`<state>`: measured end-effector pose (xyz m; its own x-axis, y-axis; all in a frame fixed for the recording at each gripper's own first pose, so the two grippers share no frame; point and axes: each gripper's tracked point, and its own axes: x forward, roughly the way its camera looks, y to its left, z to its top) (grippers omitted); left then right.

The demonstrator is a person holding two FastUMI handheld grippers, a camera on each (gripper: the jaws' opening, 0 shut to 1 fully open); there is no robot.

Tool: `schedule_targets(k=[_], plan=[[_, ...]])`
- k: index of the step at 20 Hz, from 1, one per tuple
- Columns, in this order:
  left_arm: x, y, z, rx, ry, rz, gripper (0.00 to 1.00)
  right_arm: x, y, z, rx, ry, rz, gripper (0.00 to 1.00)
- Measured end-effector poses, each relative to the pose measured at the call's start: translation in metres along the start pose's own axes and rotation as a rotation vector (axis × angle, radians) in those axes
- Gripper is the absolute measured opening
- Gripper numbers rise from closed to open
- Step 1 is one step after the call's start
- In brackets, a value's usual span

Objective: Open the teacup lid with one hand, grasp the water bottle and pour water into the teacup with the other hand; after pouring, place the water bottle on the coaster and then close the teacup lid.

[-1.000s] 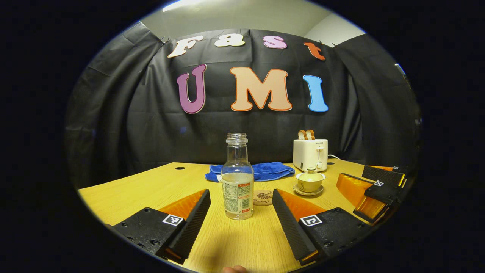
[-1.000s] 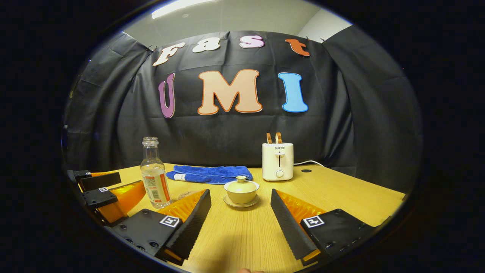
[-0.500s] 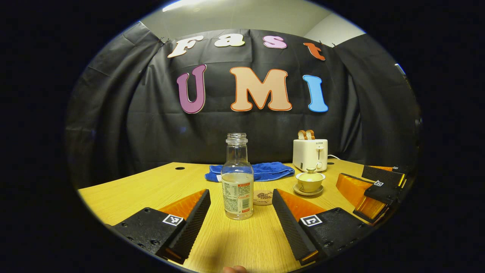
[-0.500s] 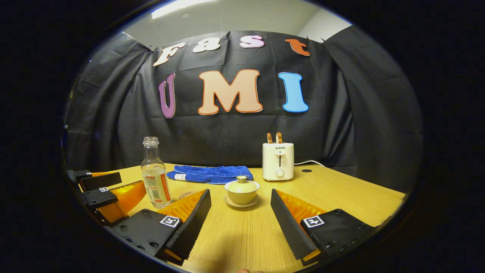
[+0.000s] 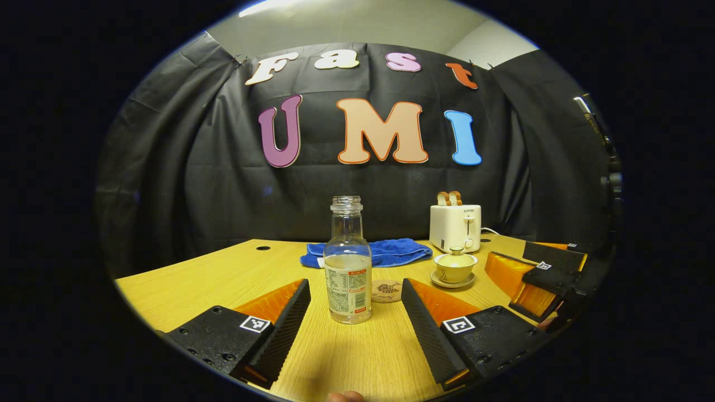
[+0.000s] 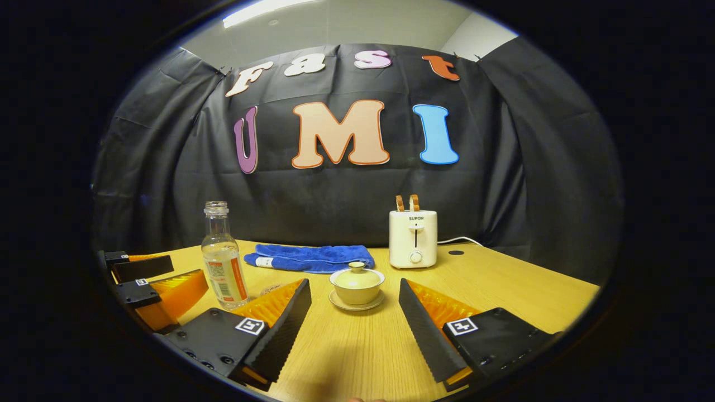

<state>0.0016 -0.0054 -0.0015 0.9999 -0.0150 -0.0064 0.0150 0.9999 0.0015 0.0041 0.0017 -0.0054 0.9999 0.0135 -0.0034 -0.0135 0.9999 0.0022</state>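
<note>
A clear, uncapped water bottle point(image 5: 347, 262), partly filled, stands upright on the wooden table straight ahead of my left gripper point(image 5: 355, 318), which is open and a little short of it. A round coaster point(image 5: 386, 291) lies just behind the bottle to its right. The pale lidded teacup point(image 6: 356, 283) sits on its saucer ahead of my right gripper point(image 6: 355, 318), also open, with the lid on. In the left gripper view the teacup point(image 5: 455, 268) is at the right, with the right gripper point(image 5: 544, 276) beside it. The bottle point(image 6: 222, 258) and left gripper point(image 6: 148, 282) appear at the left in the right gripper view.
A blue towel point(image 5: 385, 251) lies folded at the back of the table. A white toaster point(image 6: 413, 239) holding toast stands at the back right, its cord running right. The table point(image 6: 503, 285) has small round cable holes near its far edge.
The right gripper has eased forward and slightly right, so the teacup looks a bit larger. The left gripper has barely shifted. Both stay open.
</note>
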Motion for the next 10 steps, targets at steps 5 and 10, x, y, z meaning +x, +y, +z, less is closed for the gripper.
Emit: schedule_targets(k=[5,10], plan=[[0.000,-0.001,-0.001,0.000,0.000,-0.005,0.96,0.046,-0.004,-0.011,-0.002,0.013,-0.001,0.99],[-0.001,-0.002,-0.001,0.000,-0.001,-0.005,0.96,0.103,-0.007,-0.007,-0.002,0.021,-0.010,0.99]])
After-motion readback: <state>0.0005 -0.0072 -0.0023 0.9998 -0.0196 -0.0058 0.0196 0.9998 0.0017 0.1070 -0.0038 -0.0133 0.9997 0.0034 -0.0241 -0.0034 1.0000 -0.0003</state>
